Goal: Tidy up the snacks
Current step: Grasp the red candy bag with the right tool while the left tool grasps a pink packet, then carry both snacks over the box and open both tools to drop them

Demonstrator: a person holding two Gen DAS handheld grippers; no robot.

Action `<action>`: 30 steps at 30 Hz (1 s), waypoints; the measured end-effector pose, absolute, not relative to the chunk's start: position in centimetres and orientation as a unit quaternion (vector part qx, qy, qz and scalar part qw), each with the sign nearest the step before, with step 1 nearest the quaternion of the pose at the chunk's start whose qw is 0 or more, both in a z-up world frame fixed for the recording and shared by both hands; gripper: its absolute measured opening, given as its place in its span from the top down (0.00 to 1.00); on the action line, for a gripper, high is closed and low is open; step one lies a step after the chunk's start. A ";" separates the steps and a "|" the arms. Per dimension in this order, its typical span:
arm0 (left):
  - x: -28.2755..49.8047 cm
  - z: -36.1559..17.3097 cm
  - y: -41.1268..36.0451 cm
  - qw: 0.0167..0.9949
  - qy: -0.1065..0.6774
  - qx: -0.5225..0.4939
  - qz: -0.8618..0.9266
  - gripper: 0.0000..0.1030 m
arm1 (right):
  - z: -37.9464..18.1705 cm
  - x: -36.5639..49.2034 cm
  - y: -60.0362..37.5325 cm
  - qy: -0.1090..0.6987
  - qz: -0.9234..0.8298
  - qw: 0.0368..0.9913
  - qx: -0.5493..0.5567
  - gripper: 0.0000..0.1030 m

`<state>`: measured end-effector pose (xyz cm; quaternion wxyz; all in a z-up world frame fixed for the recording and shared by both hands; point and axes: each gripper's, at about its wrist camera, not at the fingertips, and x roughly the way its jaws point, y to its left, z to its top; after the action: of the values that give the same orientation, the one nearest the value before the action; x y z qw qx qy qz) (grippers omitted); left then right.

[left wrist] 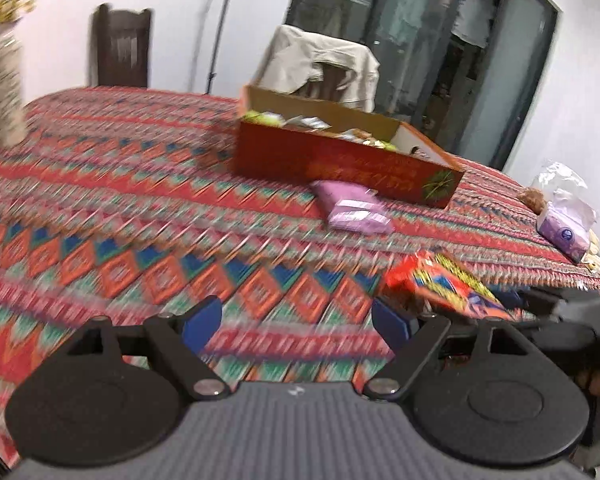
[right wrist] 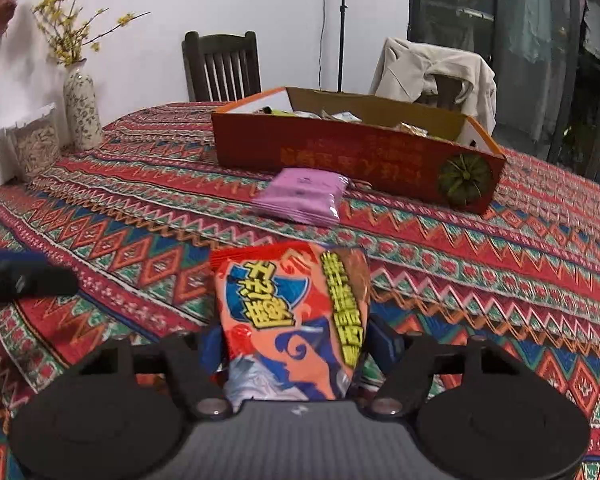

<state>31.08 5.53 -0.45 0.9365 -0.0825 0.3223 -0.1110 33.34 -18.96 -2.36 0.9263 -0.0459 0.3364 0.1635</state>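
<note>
An orange-red snack packet [right wrist: 292,312] with yellow and blue print stands between the blue pads of my right gripper [right wrist: 296,340], which is shut on it above the tablecloth. In the left wrist view the same packet [left wrist: 440,284] shows at the right, just ahead of that gripper's dark body. My left gripper [left wrist: 296,320] is open, with only tablecloth between its fingers. A purple packet [right wrist: 300,196] lies flat in front of the red cardboard box [right wrist: 340,148], which holds several snacks. Both also show in the left wrist view, the purple packet [left wrist: 352,208] against the box [left wrist: 320,160].
A patterned vase [right wrist: 82,108] with yellow twigs and a clear jar [right wrist: 36,144] stand at the table's far left. A purple tissue pack [left wrist: 564,232] lies near the right edge. Behind the table are a dark wooden chair [right wrist: 222,66] and a chair draped with a beige jacket [right wrist: 432,68].
</note>
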 end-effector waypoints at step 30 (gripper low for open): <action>38.3 -2.5 -2.0 0.920 0.368 -0.058 -0.118 0.39 | -3.0 40.1 -30.9 0.318 0.121 0.940 0.025 0.42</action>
<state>38.29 -1.97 -2.54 0.9205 -0.0582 0.3682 -0.1175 40.10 -30.94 -3.04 0.9401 0.0250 0.3176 0.1212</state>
